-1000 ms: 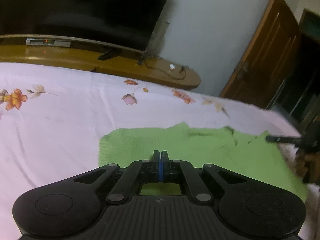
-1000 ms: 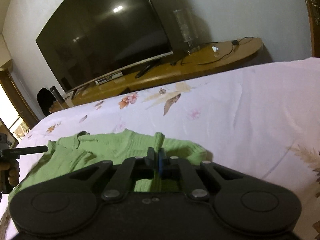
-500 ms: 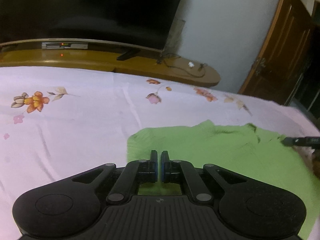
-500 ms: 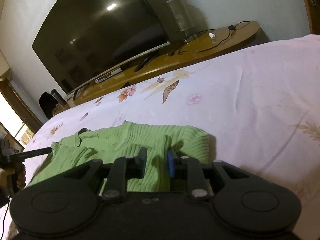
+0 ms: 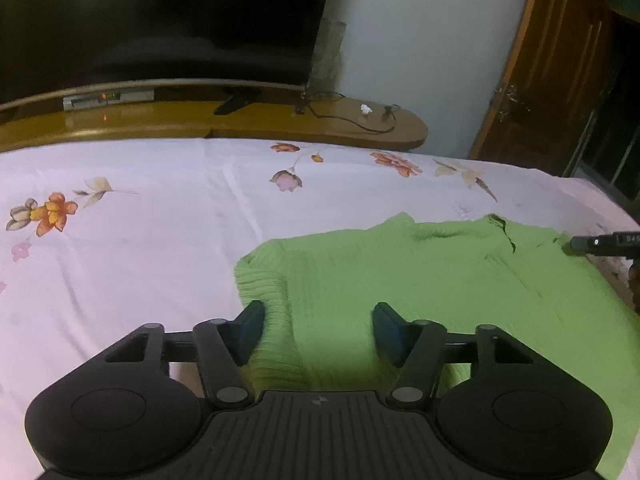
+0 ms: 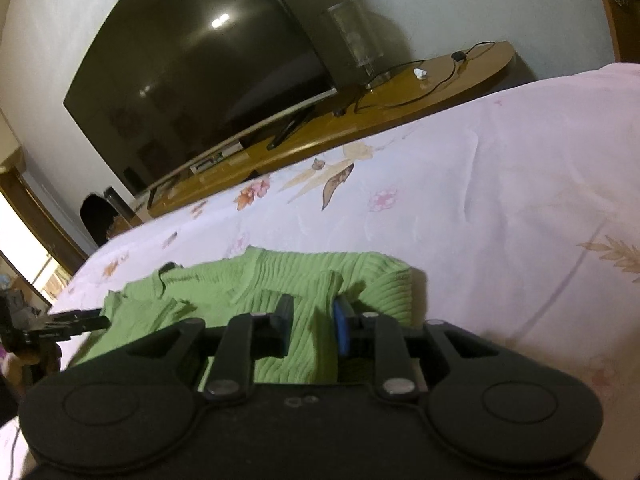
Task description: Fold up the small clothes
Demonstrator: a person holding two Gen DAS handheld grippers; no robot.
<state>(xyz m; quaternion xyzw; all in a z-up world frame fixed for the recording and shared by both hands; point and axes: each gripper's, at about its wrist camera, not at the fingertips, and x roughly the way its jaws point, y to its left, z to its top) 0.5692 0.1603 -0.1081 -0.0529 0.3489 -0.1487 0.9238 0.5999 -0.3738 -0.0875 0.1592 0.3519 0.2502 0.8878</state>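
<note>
A green ribbed knit top lies folded on the pink flowered bedsheet. My left gripper is open wide, jaws apart over the top's near left edge, holding nothing. In the right wrist view the same top lies just ahead. My right gripper is open with a narrower gap, low over the ribbed cloth near its right end. Each gripper's tip shows at the edge of the other's view: the right gripper and the left gripper.
A wooden TV stand with a large dark TV and cables stands beyond the bed. A brown wooden door is at the right. The bed's edge falls away at the right.
Both grippers have opened and let go of the green top, which now lies folded on the sheet. The left gripper opened wide and drew back.
</note>
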